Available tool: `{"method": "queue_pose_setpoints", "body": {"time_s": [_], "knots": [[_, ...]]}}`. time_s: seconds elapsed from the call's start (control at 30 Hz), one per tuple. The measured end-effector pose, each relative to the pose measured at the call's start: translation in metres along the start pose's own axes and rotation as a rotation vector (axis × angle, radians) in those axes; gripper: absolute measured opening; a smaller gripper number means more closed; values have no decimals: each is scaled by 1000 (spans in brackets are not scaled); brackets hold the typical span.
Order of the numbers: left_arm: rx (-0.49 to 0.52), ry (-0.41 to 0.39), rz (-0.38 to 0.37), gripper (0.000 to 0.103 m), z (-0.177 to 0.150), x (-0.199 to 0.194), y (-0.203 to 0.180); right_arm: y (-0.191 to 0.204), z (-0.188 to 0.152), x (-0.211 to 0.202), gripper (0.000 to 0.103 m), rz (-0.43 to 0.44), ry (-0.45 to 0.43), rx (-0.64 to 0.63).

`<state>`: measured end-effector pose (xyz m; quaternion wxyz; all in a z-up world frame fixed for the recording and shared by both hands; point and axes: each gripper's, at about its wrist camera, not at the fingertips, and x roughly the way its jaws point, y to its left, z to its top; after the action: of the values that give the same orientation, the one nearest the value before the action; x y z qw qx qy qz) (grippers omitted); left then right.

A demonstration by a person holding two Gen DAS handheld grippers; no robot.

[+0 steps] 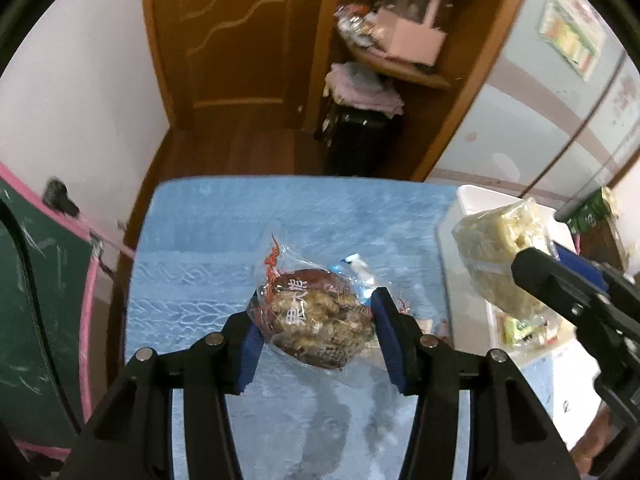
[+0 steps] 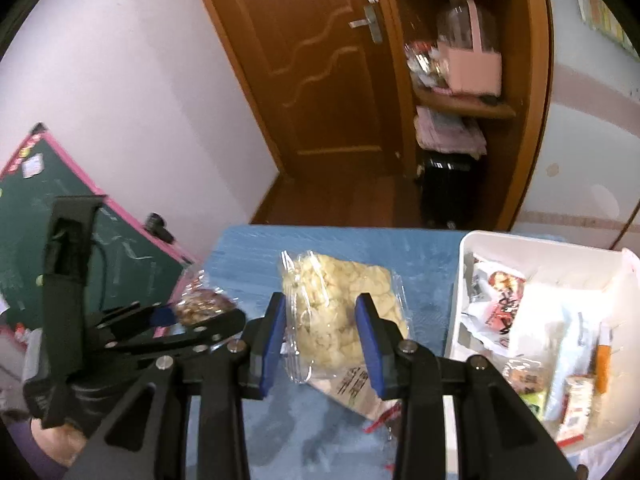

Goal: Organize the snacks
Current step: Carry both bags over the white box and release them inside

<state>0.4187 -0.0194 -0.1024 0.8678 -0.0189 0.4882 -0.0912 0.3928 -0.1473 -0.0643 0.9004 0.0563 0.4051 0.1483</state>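
Two held snack bags, brown and pale; one white bin; several packets inside.

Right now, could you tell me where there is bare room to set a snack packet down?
The blue textured cloth is bare from its far edge, toward the brown wooden door, to its left edge. The white plastic bin at the right is crowded with wrapped snacks; only its far corner looks free.
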Motion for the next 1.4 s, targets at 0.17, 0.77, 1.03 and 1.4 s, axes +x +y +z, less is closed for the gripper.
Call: {"method": "queue_pose_setpoints", "body": {"time_s": [0.17, 0.77, 1.03, 1.4], "knots": [[71, -43, -18, 50, -5, -43, -36, 2, -6, -57, 36, 13, -76, -21], [336, -124, -70, 50, -8, -87, -212, -114, -23, -181, 36, -161, -219, 63], [371, -113, -72, 50, 0, -55, -255, -178, -28, -171, 36, -247, -198, 144], [330, -60, -48, 51, 20, 15, -274, -228, -20, -122, 36, -336, -132, 194]]}}
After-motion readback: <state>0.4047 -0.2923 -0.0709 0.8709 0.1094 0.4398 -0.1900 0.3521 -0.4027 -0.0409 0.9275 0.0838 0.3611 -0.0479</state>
